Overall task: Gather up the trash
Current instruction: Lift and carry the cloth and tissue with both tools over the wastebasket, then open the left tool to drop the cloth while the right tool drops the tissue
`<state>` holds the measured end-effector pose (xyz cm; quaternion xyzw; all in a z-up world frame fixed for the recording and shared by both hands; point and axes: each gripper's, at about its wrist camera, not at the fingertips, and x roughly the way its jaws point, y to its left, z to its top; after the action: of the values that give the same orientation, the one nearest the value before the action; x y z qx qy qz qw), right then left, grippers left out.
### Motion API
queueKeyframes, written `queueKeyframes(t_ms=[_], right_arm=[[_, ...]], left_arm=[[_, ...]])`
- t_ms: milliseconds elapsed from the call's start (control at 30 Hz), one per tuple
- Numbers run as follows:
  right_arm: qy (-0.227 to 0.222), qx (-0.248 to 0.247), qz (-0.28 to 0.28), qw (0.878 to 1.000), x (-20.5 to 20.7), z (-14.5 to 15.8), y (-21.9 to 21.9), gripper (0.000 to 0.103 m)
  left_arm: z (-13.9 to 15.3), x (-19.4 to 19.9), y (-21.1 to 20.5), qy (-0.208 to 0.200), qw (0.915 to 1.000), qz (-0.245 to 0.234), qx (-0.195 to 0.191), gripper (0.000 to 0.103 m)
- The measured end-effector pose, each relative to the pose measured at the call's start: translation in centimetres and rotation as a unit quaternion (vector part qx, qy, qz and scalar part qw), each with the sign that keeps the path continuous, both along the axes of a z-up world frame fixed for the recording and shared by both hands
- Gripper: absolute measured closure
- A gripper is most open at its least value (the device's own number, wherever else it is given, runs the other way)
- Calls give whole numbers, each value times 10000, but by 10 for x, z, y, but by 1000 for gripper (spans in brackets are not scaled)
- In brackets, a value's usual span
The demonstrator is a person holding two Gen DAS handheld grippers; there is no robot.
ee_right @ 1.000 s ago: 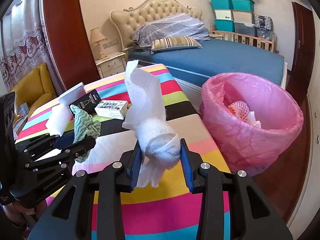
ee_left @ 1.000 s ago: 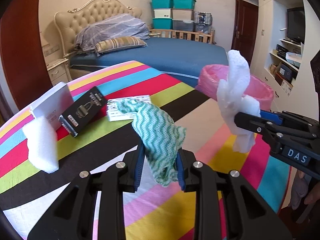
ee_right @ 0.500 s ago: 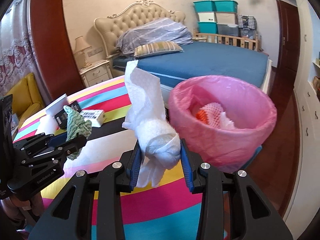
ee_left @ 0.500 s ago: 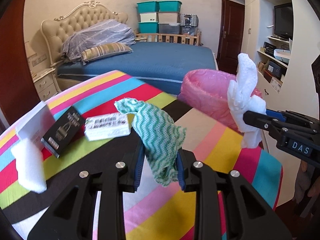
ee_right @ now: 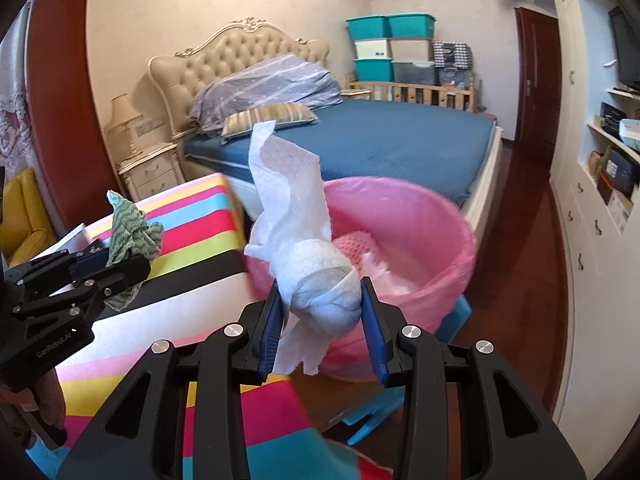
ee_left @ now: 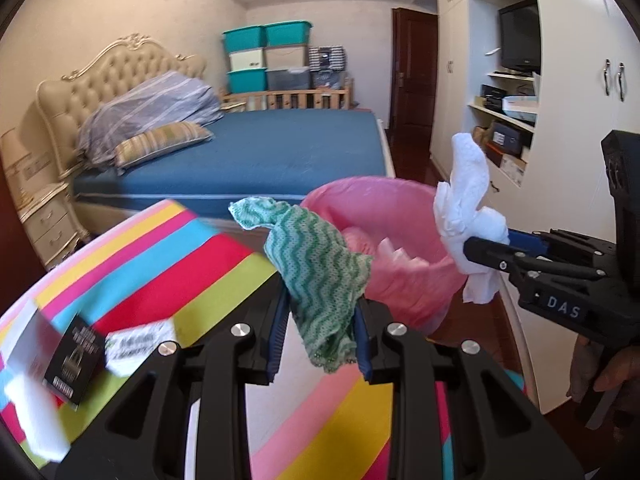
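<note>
Pink plastic lines the round trash bin, which stands on the dark wooden floor just past the table's edge and near the foot of the bed; inside it lie a pink net-like foam sleeve and some crumpled white paper. Behind the bin spreads the bed with a blue cover, a tufted cream headboard, a striped grey duvet bundle and a striped pillow. Beyond the bed, teal and grey storage boxes are stacked against the far wall above a wooden rail. White built-in cabinets with open shelves and a dark television fill the wall by the brown door. A cream nightstand with a lamp stands beside the headboard. In front, the table is covered by a cloth striped in yellow, pink, blue, red, green, black and white; on it lie a black box, a small white printed box touching it, and blurred white items at the left edge. The left gripper pinches a green wavy-patterned rag between its blue pads, held above the table near the bin. The right gripper is clamped on a wad of white tissue, one loose end standing upward, held in the air in front of the bin's near rim.
</note>
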<state>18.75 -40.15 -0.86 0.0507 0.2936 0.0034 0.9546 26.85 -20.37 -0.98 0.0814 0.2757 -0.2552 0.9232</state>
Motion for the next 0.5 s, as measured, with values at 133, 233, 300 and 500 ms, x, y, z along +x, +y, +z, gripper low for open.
queueKeyframes(t_ms=[133,233,300,500], right_arm=[[-33,-14,-153,9999,7,1,-17,65],[-7,-12,-210,9998,16,0,-29,65],[-40,-22,-242,9997,22,1,-36,65],[-150,-78,-231,9996,52,4,-52,64]], left_arm=[[4,15,-21,73,9997,-200,-107,73],[7,26,-35,95,9994,-296,-177,73],[9,36,-45,144,9990,-356,-247,73],[13,69,-68,363,9968,-513,-499,73]])
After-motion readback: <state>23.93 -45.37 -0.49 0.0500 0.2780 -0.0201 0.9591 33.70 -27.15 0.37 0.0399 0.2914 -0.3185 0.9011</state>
